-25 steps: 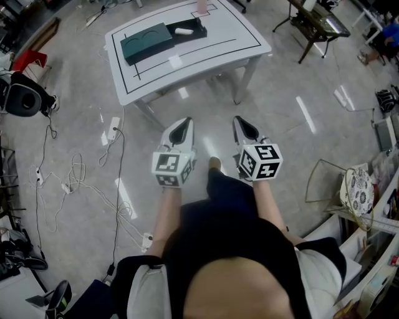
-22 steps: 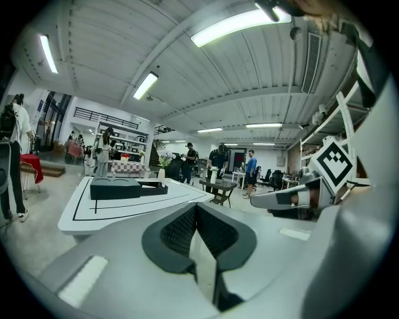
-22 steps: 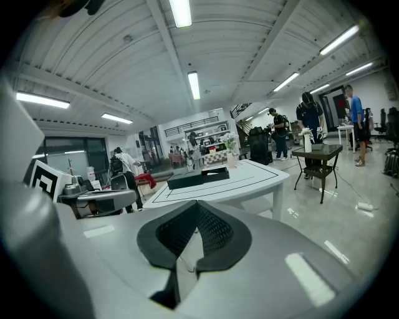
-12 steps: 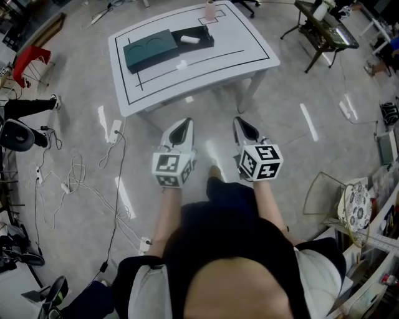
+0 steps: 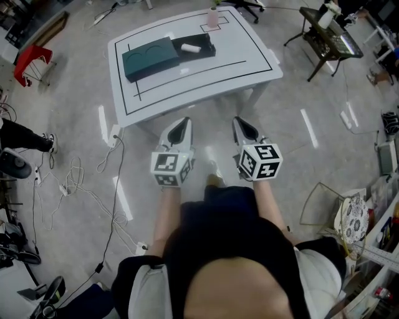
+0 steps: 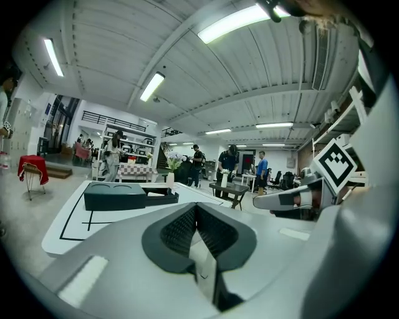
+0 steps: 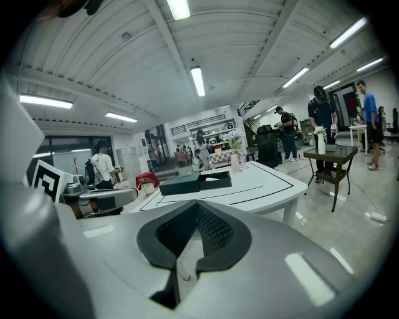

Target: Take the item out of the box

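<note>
White and smooth, the one tabletop (image 5: 249, 56) has thin black lines drawn on it and round corners. It stands ahead of both claws, well apart from them.

The left claw (image 5: 182, 124) and the right claw (image 5: 240, 122) are made of grey plastic. Each has dark, bumpy pads. In its own view the left claw (image 6: 196, 207) is closed with nothing in it. The right claw (image 7: 198, 205) is closed and empty too. There are two claws, side by side. Each has one cube with black and white squares at its back.

One box (image 5: 149, 57) sits on the tabletop, ahead of the left claw and a bit to its left. It is flat with straight sides. One part is dark green with two round lines on top. The other part is black and open, and it touches the green part.

The one item (image 5: 191, 48) is small, white and shaped like a short roll. It lies inside the black open part of the box, far from both claws.

One pale vase (image 5: 213, 17) stands at the far edge of the tabletop, past the box. White cables (image 5: 75, 180) lie in loops on the shiny grey floor, left of the left claw.
</note>
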